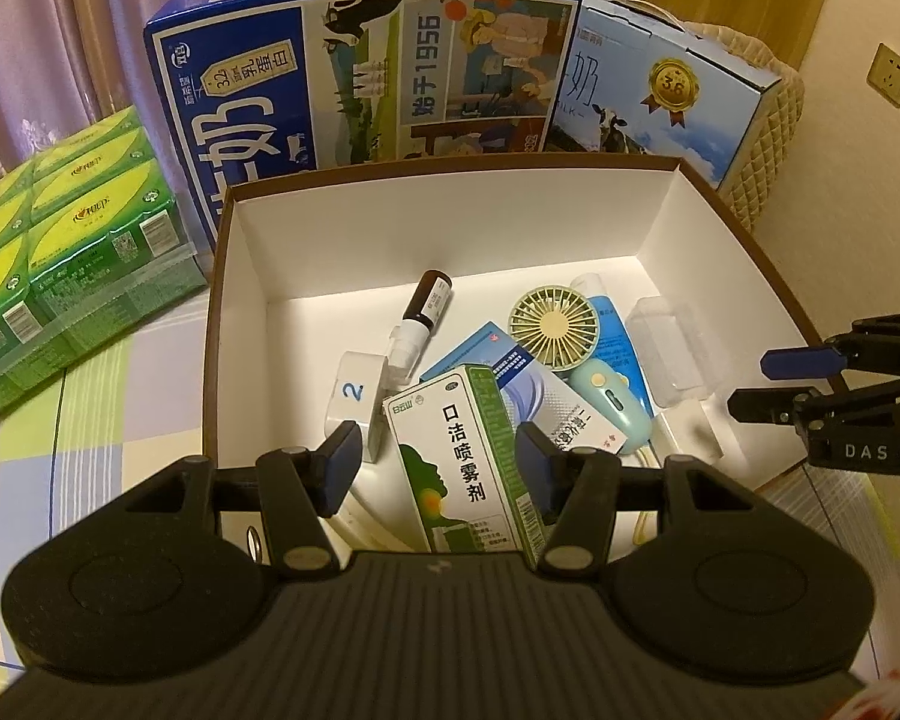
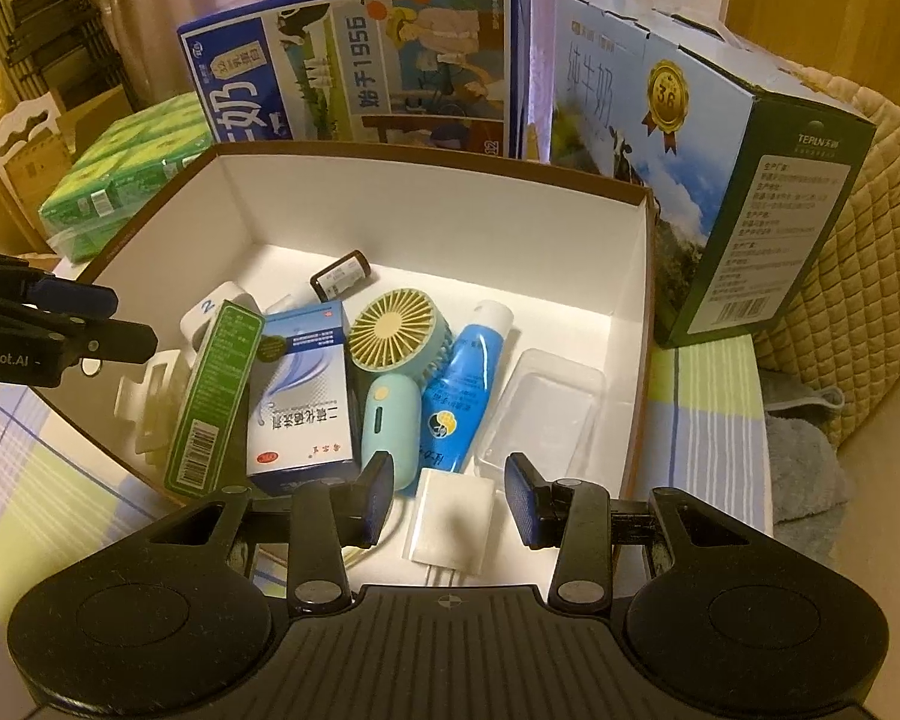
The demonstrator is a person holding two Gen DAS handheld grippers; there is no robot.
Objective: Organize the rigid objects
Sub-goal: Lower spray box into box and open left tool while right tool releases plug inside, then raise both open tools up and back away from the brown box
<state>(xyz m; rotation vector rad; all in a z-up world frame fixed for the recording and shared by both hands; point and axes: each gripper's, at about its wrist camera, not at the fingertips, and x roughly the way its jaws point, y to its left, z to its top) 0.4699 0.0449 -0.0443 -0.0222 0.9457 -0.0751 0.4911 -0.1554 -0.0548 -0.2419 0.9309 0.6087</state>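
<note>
A white open box (image 1: 438,222) (image 2: 426,210) holds several items. My left gripper (image 1: 438,462) is open above its near edge, with a green and white spray carton (image 1: 468,462) (image 2: 210,402) between its fingers, not gripped. Further in lie a brown spray bottle (image 1: 429,300) (image 2: 342,276), a blue and white carton (image 2: 303,402), a mint hand fan (image 1: 576,348) (image 2: 393,360), a blue tube (image 2: 468,384), a clear plastic case (image 2: 540,414) and a white numbered block (image 1: 354,396). My right gripper (image 2: 447,501) is open over a white charger plug (image 2: 450,525), not touching it.
Two milk cartons, a blue one (image 1: 360,72) and a light blue one (image 1: 660,90), stand behind the box. Green packs (image 1: 72,258) lie to the left. A quilted cushion (image 2: 858,300) and a grey cloth (image 2: 810,462) are to the right. A checked cloth (image 1: 90,450) covers the surface.
</note>
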